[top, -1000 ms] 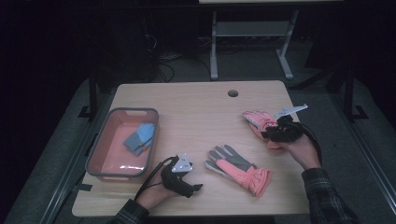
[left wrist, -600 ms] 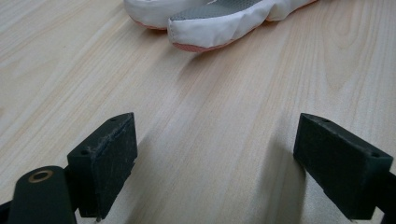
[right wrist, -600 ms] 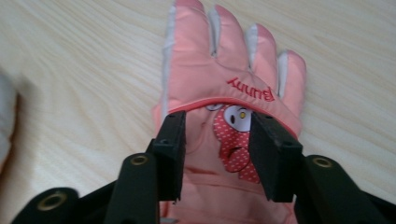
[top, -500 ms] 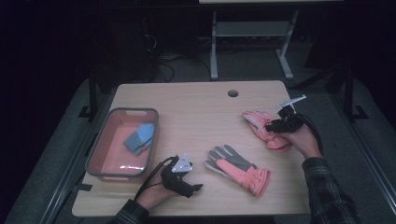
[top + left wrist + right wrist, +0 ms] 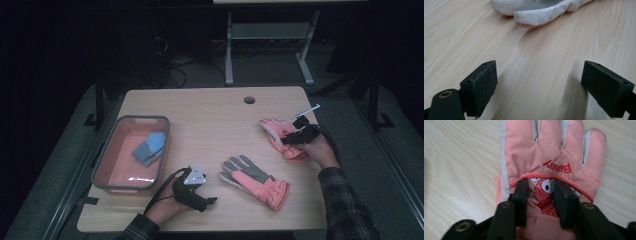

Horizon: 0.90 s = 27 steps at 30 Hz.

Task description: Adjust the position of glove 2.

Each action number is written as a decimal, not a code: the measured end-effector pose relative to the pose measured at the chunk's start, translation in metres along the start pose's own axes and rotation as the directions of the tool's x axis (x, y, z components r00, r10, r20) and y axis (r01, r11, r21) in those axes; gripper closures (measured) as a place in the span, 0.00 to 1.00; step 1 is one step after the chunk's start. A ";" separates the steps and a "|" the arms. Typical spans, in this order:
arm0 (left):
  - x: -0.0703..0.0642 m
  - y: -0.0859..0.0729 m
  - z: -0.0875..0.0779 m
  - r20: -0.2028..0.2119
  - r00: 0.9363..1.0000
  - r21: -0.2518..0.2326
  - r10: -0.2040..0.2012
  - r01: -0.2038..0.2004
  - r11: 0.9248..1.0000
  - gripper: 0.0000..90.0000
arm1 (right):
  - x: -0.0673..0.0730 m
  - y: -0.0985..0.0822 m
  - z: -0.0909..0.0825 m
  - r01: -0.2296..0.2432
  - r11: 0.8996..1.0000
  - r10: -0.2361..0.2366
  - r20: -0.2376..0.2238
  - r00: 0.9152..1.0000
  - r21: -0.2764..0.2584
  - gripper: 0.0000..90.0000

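Tray: holds blue cloth. Right of tray: pink glove, right gripper jaws just closing, pinching its fabric.

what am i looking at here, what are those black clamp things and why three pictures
A person sits at a wooden table holding a hand-operated two-jaw gripper in each hand. One picture looks down from above; the other two come from cameras riding on each gripper. The right gripper has just been closing, its jaws pressing into a pink glove. The left gripper rests open on the table near a second glove. A tray at the left holds a blue item.
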<state>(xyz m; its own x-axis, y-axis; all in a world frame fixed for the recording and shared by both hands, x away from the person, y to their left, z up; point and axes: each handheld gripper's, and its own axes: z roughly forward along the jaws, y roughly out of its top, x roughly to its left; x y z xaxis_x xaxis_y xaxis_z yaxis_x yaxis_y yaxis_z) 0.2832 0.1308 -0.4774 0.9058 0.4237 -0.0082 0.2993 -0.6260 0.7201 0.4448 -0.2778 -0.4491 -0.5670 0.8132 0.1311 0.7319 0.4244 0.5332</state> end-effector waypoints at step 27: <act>0.000 0.000 0.000 0.000 1.000 0.000 0.000 0.000 1.000 0.14 | 0.008 -0.001 -0.048 0.002 0.995 -0.004 -0.024 1.000 -0.095 0.99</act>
<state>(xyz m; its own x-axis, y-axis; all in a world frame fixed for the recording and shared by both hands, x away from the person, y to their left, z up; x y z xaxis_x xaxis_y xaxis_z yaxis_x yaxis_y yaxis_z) 0.2834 0.1306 -0.4773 0.9056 0.4240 -0.0080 0.2995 -0.6260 0.7200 0.4210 -0.2907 -0.4087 -0.5788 0.8018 0.1489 0.6917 0.3859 0.6104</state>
